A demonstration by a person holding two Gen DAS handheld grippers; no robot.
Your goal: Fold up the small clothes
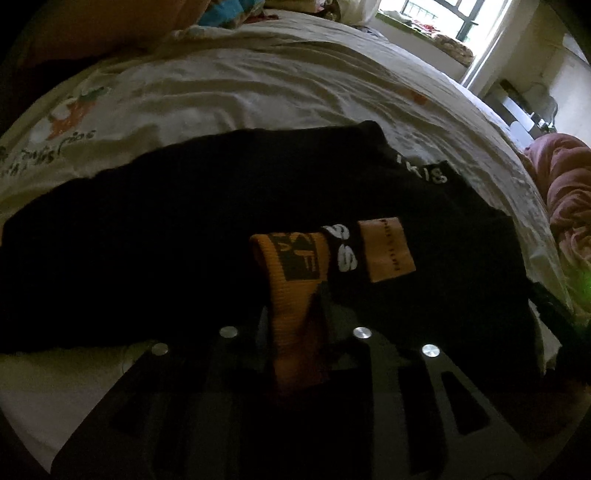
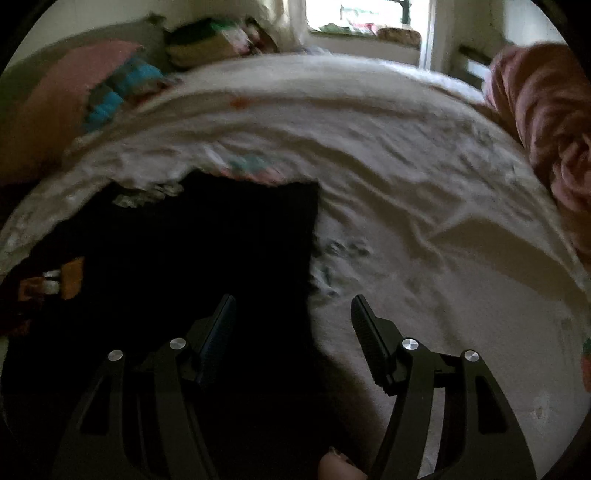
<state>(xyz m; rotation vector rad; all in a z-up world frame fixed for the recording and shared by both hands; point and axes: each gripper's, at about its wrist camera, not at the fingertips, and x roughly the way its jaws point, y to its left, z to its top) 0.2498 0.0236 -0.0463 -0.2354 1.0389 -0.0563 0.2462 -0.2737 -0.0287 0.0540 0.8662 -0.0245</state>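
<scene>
A black garment [image 1: 184,221] lies spread on the white bed sheet [image 1: 258,92]. Its orange waistband [image 1: 291,280] with black lettering runs down between the fingers of my left gripper [image 1: 295,321], which is shut on it. Next to the band lies an orange label [image 1: 388,251]. In the right wrist view my right gripper [image 2: 293,301] stands open over the right edge of the same black garment [image 2: 203,240]. Its left finger is over the dark cloth, its right finger over the sheet [image 2: 424,221], and nothing is gripped. The orange band [image 2: 70,277] shows at the far left.
A pink blanket [image 2: 546,110] is bunched at the bed's right side. Pillows and folded cloth [image 2: 110,92] lie at the far left, with a bright window [image 2: 369,14] beyond the bed. A person's fingertip [image 2: 336,465] shows at the bottom edge.
</scene>
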